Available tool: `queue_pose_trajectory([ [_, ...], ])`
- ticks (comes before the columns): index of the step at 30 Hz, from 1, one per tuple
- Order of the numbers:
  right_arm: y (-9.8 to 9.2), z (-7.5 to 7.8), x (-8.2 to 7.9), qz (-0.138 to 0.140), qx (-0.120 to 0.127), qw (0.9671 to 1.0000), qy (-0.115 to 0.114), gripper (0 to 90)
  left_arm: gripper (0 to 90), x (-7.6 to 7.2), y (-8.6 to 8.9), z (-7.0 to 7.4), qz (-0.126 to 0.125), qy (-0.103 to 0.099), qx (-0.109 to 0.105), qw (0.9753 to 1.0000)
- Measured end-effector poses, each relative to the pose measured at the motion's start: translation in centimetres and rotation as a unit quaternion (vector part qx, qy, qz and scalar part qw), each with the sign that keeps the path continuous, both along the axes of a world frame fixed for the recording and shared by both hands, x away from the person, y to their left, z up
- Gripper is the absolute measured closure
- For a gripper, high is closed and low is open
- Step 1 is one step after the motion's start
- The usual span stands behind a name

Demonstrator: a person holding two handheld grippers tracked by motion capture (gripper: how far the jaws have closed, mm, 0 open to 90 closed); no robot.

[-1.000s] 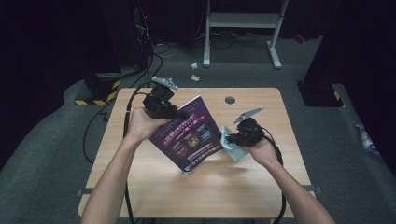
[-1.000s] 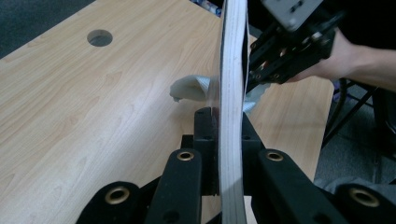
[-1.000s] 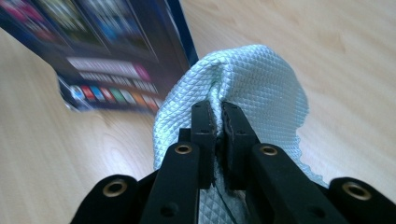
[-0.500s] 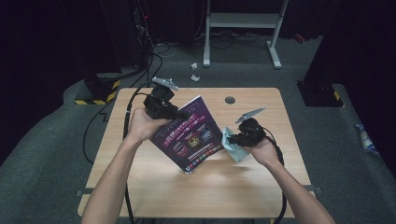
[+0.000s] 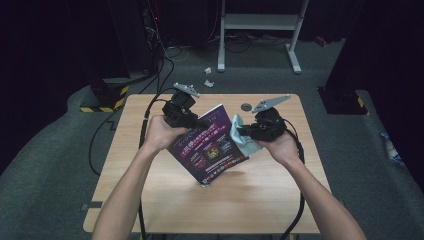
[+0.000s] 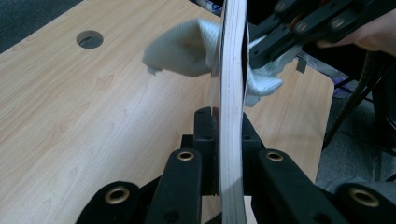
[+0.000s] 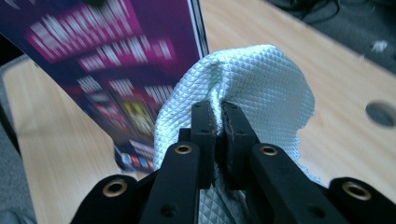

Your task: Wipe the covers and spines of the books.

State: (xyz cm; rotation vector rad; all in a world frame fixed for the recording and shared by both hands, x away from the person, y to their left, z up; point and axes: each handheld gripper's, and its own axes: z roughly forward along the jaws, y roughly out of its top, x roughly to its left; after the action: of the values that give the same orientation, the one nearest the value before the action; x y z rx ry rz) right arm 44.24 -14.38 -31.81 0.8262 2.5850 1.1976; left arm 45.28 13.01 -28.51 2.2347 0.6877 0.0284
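Nearest the person's edge of the light wooden desk, two bare forearms are reaching forward from the bottom of the high view. The left gripper is clamping the thin purple printed booklet by its edge; in the left gripper view the jaws are pressing on both sides of the booklet's pale page block, which is standing on edge between them. The booklet is being held tilted above the middle of the desk, its lower corner pointing down toward the person's side, and whether that corner is touching the wood cannot be told.

Just beside the booklet's right edge, the right gripper is pinching a crumpled pale blue-white textured cloth. In the right gripper view the jaws are closed on a fold of the cloth, which is bulging up around them and touching the booklet's cover.

Farther on, a round cable hole is sitting near the far edge of the desk. Beyond it, a white metal stand is standing on the grey floor.
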Motion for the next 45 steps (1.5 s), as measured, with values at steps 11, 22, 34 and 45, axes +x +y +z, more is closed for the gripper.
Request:
queue_pose_trajectory([
  [11,1.6,5.2,-0.8,0.011,0.014,0.999,-0.041,84.8,83.7,-0.3,-1.4,0.5,-0.012,-0.015,0.03,0.9994],
  [22,0.6,-4.5,0.2,-0.004,-0.051,0.9982,0.033,84.7,83.7,-0.5,1.4,1.2,0.007,-0.016,-0.016,0.9997],
  [34,0.6,-9.0,1.0,-0.012,-0.082,0.994,0.071,84.7,83.7,-0.7,2.6,1.7,0.018,-0.017,-0.022,0.9995],
  [45,-0.1,-6.3,0.9,-0.027,-0.051,0.9981,0.023,84.7,83.7,-1.0,2.0,2.0,0.005,-0.024,-0.022,0.9995],
])
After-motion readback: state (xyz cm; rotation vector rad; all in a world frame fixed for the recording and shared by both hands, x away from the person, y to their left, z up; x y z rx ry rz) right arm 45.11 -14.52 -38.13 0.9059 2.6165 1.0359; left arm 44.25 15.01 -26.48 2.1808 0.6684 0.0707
